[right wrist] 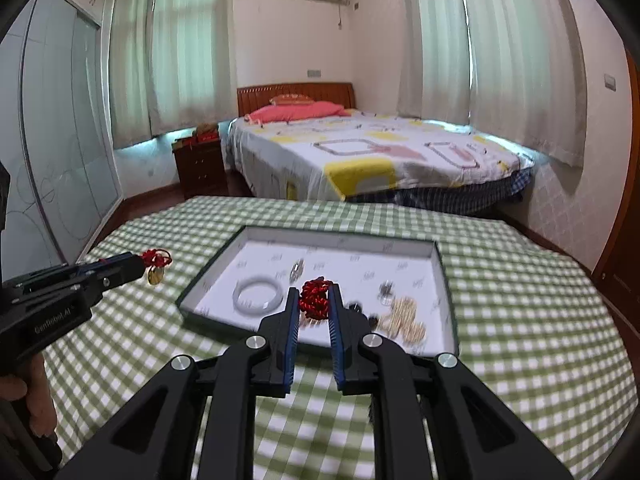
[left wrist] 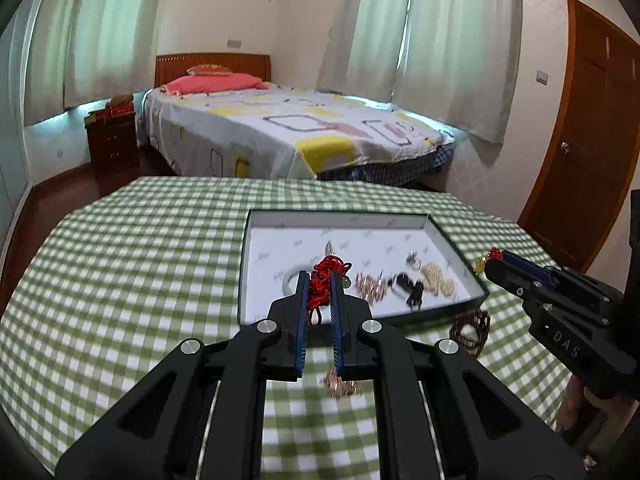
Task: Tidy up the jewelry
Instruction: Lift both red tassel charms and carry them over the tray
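Checked tablecloth, both tools gripping red cord

— How many grippers? 
— Two: the left gripper and the right gripper, each pinching one red knotted cord.

— And on the bench? 
— One shallow box; inside it one pale bangle and one cream bead strand. Other pieces blur together, uncountable.

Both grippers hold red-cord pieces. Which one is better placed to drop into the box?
Right, likely: the right gripper with its red-cord piece hangs just beside the box's right wall; the left gripper is farther off, over the checked cloth.
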`<action>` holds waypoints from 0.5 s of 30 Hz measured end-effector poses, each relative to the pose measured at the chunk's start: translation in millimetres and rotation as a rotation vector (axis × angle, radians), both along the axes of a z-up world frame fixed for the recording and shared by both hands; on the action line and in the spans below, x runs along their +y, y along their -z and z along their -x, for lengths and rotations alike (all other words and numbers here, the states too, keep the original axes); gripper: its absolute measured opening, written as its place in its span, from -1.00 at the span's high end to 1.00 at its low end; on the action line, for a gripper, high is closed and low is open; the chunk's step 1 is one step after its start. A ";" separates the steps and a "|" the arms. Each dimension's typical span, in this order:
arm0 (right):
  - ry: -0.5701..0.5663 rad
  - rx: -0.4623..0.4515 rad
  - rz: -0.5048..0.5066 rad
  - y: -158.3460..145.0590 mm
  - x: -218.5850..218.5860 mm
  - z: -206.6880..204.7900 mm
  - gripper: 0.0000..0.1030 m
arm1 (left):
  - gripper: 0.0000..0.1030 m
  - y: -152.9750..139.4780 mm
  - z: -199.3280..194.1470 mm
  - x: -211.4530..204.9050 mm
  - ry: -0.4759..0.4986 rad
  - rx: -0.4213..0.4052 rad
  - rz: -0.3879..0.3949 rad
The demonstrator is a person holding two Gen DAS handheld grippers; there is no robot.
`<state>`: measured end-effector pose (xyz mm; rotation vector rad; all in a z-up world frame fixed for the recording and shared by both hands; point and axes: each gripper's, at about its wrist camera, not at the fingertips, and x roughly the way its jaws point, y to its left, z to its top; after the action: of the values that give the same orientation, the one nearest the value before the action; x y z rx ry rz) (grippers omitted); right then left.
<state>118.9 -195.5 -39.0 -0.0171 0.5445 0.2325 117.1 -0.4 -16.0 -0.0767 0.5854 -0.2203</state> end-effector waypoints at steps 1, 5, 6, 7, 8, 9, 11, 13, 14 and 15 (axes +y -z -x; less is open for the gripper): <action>0.002 -0.010 0.000 -3.6 -0.8 -4.4 0.71 | 0.80 -3.2 -4.7 -1.9 0.001 -0.012 0.001; 0.004 -0.039 -0.004 -12.7 -2.4 -21.2 0.71 | 0.80 -11.0 -24.4 -8.4 0.006 -0.042 -0.003; 0.003 -0.044 -0.004 -14.2 -1.8 -27.4 0.71 | 0.80 -12.4 -32.5 -10.2 0.008 -0.046 0.000; 0.002 -0.047 -0.003 -14.9 -1.4 -32.5 0.71 | 0.80 -13.1 -38.0 -10.7 0.008 -0.048 0.001; 0.002 -0.051 -0.002 -15.6 -0.6 -39.8 0.71 | 0.80 -13.4 -45.5 -12.1 0.009 -0.047 0.002; 0.001 -0.055 -0.001 -16.0 -0.8 -43.6 0.71 | 0.80 -13.4 -52.0 -13.4 0.010 -0.046 0.004; -0.003 -0.061 0.002 -16.4 1.0 -56.0 0.71 | 0.80 -13.1 -68.2 -15.9 0.009 -0.042 0.008; -0.006 -0.067 0.005 -16.5 1.6 -65.2 0.71 | 0.80 -13.1 -84.1 -18.2 0.009 -0.039 0.011; -0.007 -0.069 0.007 -16.3 2.5 -72.7 0.71 | 0.80 -13.0 -91.6 -19.3 0.008 -0.039 0.012; -0.008 -0.070 0.007 -15.5 3.3 -77.4 0.71 | 0.80 -12.6 -101.5 -21.0 0.006 -0.040 0.010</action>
<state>196.2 -192.2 -23.5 -0.0337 0.4756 0.2369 218.6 -21.4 -3.5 -0.0802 0.5446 -0.2303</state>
